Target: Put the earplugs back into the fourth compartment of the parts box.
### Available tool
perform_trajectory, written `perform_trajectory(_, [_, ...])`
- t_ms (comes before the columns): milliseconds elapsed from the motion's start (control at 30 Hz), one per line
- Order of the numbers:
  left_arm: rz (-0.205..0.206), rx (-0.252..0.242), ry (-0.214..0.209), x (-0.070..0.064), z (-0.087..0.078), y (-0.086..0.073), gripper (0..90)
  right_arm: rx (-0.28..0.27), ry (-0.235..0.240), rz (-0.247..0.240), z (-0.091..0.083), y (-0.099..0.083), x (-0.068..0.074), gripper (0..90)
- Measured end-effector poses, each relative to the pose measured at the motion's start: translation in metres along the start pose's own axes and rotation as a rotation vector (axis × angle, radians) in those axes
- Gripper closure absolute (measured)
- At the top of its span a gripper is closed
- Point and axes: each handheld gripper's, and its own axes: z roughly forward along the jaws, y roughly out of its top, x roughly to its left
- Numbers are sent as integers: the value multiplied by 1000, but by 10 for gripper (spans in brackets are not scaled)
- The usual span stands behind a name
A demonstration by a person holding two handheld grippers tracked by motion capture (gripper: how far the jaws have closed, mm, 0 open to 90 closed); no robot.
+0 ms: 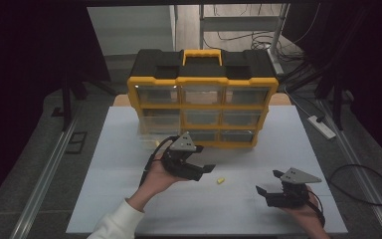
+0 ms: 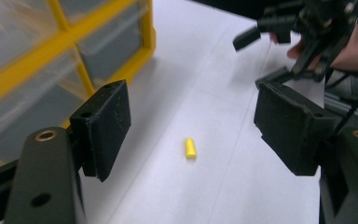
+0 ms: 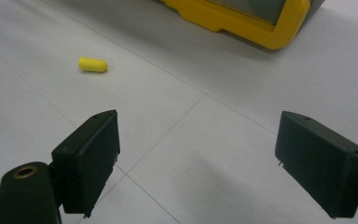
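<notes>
A: Where's the plug?
B: The yellow plug (image 1: 220, 180) lies on the white surface (image 1: 129, 199), in front of the organizer (image 1: 202, 99), between the two claws.
A: Left claw?
B: The left claw (image 1: 201, 168) is spread wide, holding nothing, just left of the plug and pointing at it.
A: Right claw?
B: The right claw (image 1: 268, 182) is also spread, empty, near the surface and well apart from the plug.

Capsule (image 1: 220, 180) btwn grippers (organizer (image 1: 202, 97) behind)
</notes>
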Motion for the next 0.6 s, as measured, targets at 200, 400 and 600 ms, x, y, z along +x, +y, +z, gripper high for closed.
perform_trajectory(200, [10, 59, -13, -2, 21, -5, 266, -2, -2, 0, 0, 0, 0, 146])
perform_trajectory(400, [11, 106, -5, 1, 38, -12, 269, 0, -1, 1, 0, 0, 0, 146])
perform_trajectory(600, [8, 135, -5, 3, 51, -15, 270, 0, -2, 1, 0, 0, 0, 145])
